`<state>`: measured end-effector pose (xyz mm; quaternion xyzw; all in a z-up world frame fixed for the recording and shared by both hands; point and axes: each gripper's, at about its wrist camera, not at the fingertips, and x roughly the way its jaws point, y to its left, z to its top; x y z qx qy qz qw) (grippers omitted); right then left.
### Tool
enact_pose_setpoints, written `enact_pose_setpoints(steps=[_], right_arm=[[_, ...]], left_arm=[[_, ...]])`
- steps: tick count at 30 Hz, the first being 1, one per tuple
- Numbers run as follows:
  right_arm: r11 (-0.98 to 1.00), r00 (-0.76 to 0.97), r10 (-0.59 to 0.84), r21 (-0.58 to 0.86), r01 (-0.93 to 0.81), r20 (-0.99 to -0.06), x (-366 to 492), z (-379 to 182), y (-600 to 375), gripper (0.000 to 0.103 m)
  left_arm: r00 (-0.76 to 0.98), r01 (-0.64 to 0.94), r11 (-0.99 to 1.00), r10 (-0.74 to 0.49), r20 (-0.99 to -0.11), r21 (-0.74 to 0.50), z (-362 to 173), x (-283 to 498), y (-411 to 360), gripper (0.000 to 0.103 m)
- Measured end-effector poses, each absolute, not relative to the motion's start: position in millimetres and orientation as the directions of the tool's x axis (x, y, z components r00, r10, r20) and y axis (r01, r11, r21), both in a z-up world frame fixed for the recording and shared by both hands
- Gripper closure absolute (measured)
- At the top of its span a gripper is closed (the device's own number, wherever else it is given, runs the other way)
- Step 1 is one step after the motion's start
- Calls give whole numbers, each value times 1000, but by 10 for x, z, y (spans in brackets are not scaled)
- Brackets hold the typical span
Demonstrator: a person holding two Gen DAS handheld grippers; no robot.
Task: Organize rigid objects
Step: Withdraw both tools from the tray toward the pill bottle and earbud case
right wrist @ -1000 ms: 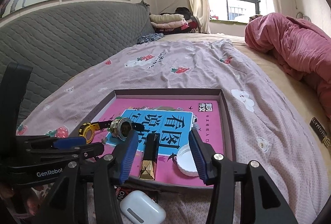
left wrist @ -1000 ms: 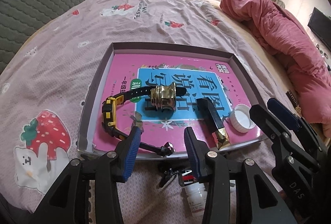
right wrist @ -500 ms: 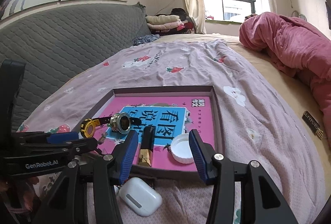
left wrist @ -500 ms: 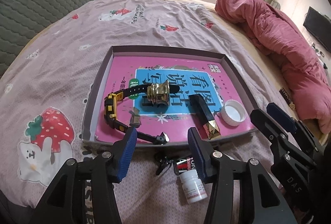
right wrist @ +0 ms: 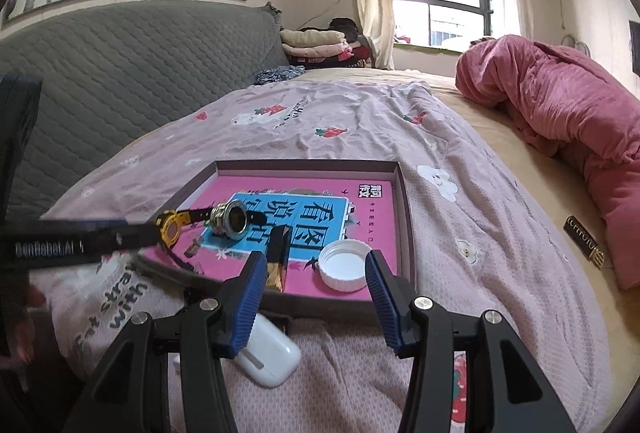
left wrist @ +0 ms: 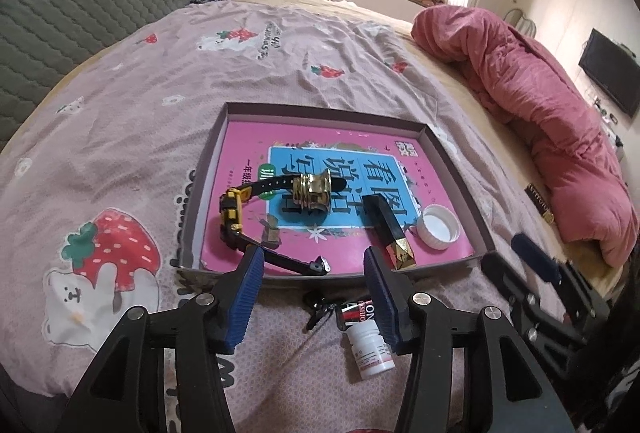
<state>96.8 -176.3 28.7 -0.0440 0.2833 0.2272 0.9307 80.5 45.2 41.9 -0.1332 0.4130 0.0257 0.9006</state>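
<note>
My left gripper point(left wrist: 314, 265) hangs over the bed just short of the near rim of the shallow box tray point(left wrist: 452, 153), which I take as my landmark. Its blue pads stand apart with nothing between them. My right gripper point(right wrist: 314, 271) is spread too and empty, held at the tray's near right corner.

The tray lies on the strawberry-print bedsheet point(left wrist: 120, 137), with a pink book point(left wrist: 248, 149) flat on its bottom. On the book, toward the tray's near left side, the yellow-and-black watch point(left wrist: 231, 211) lies with its strap curling to the near rim. At the tray's middle the gold metal piece point(left wrist: 314, 191) sits on the watch's upper strap. Just right of it the black stick with a gold end point(left wrist: 386, 225) lies slanted, its gold end close to the near rim. The white cap point(left wrist: 438, 225) lies open side up in the tray's near right corner, close beside the stick.

Outside the tray, on the sheet just before its near rim, lie a dark clip-like thing point(left wrist: 320, 307), too small to tell, and a white pill bottle point(left wrist: 370, 347) on its side. In the right wrist view a white earbud case point(right wrist: 268, 353) rests on the sheet just before the near rim, partly behind my left pad. To the right of the tray, well apart, a pink quilt point(left wrist: 540, 105) is bunched up.
</note>
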Motion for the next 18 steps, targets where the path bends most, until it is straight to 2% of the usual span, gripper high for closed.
enact_pose_setpoints(steps=[18], right_arm=[[868, 724, 396, -26, -495, -564, 677, 296, -1708, 52]], left_arm=[[676, -149, 961, -74, -733, -234, 546, 649, 510, 46]])
